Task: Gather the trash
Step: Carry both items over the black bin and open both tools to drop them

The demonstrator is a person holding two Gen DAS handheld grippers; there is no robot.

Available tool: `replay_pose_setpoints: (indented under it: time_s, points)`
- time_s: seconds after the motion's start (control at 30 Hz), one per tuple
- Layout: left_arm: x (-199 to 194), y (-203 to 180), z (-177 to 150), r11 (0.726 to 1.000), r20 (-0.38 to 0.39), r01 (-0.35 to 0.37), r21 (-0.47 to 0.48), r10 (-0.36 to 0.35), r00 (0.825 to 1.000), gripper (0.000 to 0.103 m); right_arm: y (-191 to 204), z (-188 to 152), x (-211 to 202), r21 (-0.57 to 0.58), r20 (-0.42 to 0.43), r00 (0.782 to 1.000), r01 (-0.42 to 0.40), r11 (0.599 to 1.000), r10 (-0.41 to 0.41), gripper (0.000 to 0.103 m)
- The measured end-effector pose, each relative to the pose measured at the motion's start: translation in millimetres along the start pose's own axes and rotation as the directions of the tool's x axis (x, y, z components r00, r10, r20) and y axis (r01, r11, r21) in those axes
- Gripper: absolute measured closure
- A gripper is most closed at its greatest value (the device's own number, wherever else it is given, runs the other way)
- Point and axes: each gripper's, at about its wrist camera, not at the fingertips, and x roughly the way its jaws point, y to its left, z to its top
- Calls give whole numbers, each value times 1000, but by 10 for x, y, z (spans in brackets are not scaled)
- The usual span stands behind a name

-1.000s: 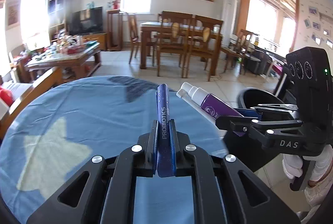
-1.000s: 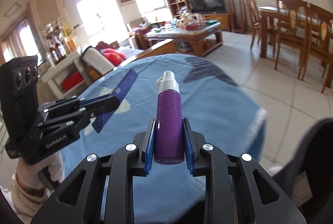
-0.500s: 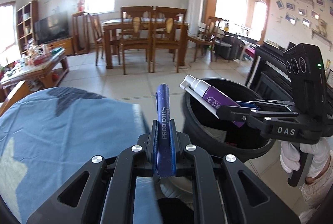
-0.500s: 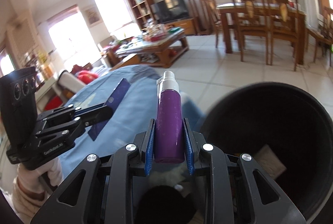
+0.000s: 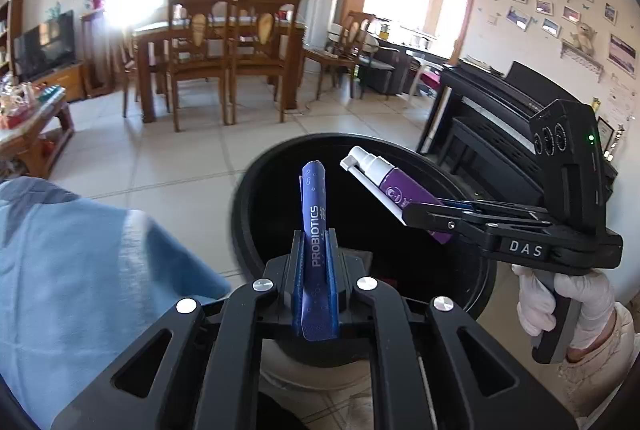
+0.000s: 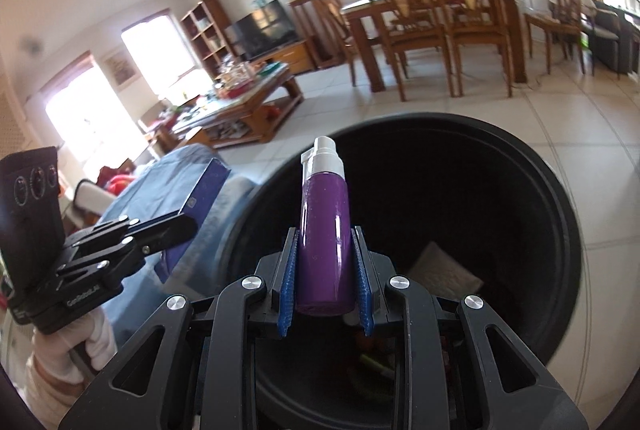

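Left gripper (image 5: pixel 314 282) clamped tight on a flat dark blue packet (image 5: pixel 315 230) printed PROBIOTICS, packet sticking up out of the jaws toward 12 o'clock. Right gripper (image 6: pixel 325 282) clamped on a purple spray bottle (image 6: pixel 324 230) with white pump top, bottle pinched between the 2 blue pads (image 6: pixel 289 286), nozzle pointing to 12 o'clock. Both items held over the mouth of a black round trash bin (image 5: pixel 240 206) on the tiled floor. In the left wrist view the bin fills centre frame; the packet tip is over its near-left part, and the right gripper (image 5: pixel 416 212) comes in from 3 o'clock with the bottle (image 5: pixel 394 190) slanting toward 10 o'clock above the bin opening. A white-gloved hand (image 5: pixel 560 302) grips its handle at 4 o'clock. In the right wrist view the bin (image 6: pixel 560 214) sits at centre right with crumpled pale paper (image 6: pixel 444 270) inside at about 4 o'clock of the opening; other scraps at the bottom, too dark to tell. Left gripper (image 6: pixel 176 230) at 9 o'clock with the packet (image 6: pixel 200 198) over the bin's left rim. Blue tablecloth (image 5: pixel 80 270) at 8 o'clock in the left view, just beside the bin.
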Motion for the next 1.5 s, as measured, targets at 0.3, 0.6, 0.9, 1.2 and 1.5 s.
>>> replay_pose_setpoints:
  time_s: [0.3, 0.6, 0.9, 1.2, 1.5]
  points:
    - [334, -78, -15, 999, -52, 37, 16, -36, 998, 93, -338, -103, -48, 50, 2, 999, 36, 998, -36, 78]
    - [521, -138, 1, 999, -84, 42, 31, -39, 996, 92, -379, -111, -16, 69, 2, 998, 55, 996, -56, 78]
    - [596, -157, 15, 998, -100, 38, 39, -34, 994, 91, -303, -97, 20, 63, 3, 997, 73, 995, -73, 77]
    - [615, -214, 33, 999, -102, 20, 47, -15, 995, 89, -261, -114, 46, 64, 3, 997, 71, 995, -71, 75]
    - [524, -296, 3, 997, -63, 24, 79, -19, 998, 51, -191, -100, 23, 61, 16, 997, 71, 996, -72, 60]
